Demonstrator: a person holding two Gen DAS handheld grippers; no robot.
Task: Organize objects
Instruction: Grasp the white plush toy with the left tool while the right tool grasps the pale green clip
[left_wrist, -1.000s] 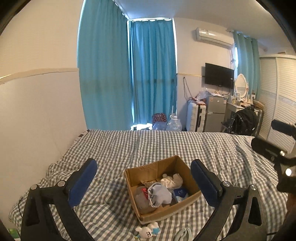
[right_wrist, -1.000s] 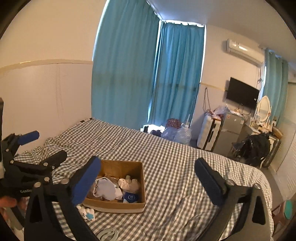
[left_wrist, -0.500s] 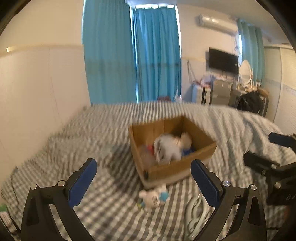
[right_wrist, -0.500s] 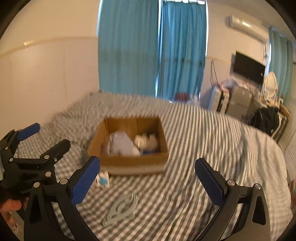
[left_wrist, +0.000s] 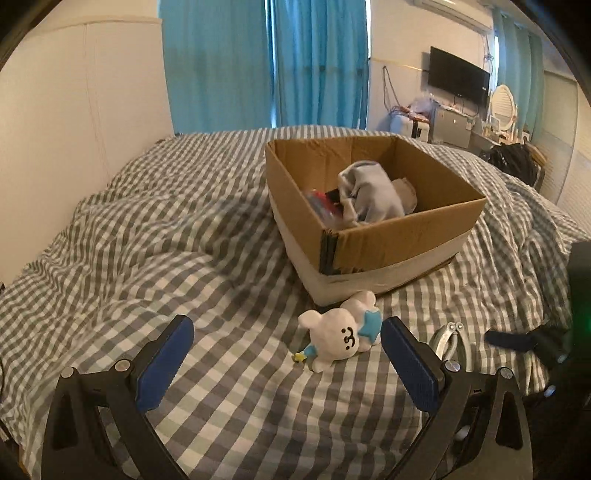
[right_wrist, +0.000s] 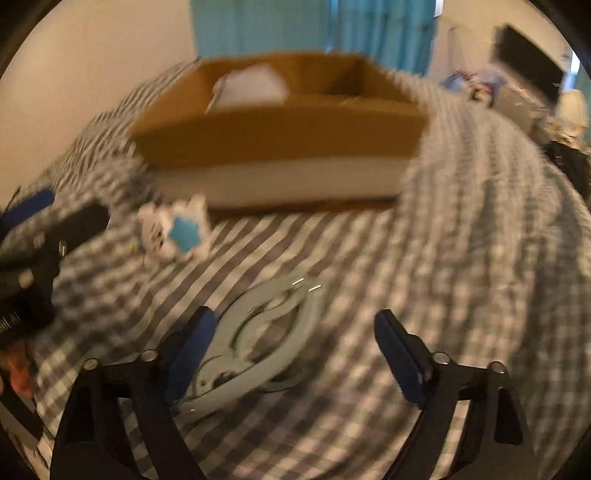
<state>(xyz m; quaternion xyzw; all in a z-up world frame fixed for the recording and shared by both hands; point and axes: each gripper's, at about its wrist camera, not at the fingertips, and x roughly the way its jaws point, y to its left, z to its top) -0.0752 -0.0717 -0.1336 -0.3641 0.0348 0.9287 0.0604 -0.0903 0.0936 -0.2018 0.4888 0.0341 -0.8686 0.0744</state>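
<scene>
Two loose items: a white plush toy (left_wrist: 341, 341) and a pale grey clamp tool (right_wrist: 255, 339) lie on the checked bedspread (left_wrist: 147, 236), both outside the cardboard box (left_wrist: 399, 240).
Box contents: a grey-white bundle of cloth (left_wrist: 369, 195) and some red-and-black items, too hidden to name.
Plush position: just in front of the box's near corner, lying on its side, close to the box wall; contact cannot be confirmed.
Clamp tool position: on the bedspread beside the plush, nearer the right gripper.
Left gripper (left_wrist: 286, 365): fingers spread wide, holding nothing; the plush sits close to its right finger, off the centre line.
Right gripper (right_wrist: 293, 354): fingers spread wide, holding nothing; the tool lies against its left finger, not centred.
Risk 1, off-centre closing: if either gripper closes from its present line, one finger meets the item first and likely pushes it aside instead of pinching it.
Risk 2, soft surface: the bedspread is rumpled and yields; a finger pressed down may catch a fold of fabric along with the item.
Risk 3, flat tool: the clamp tool lies low on the cloth, so the fingers may slide over it.
Risk 4, blur: the right wrist view is smeared, so the tool's exact outline is uncertain.
Risk 5, crowding: the two grippers work near each other and may collide.
</scene>
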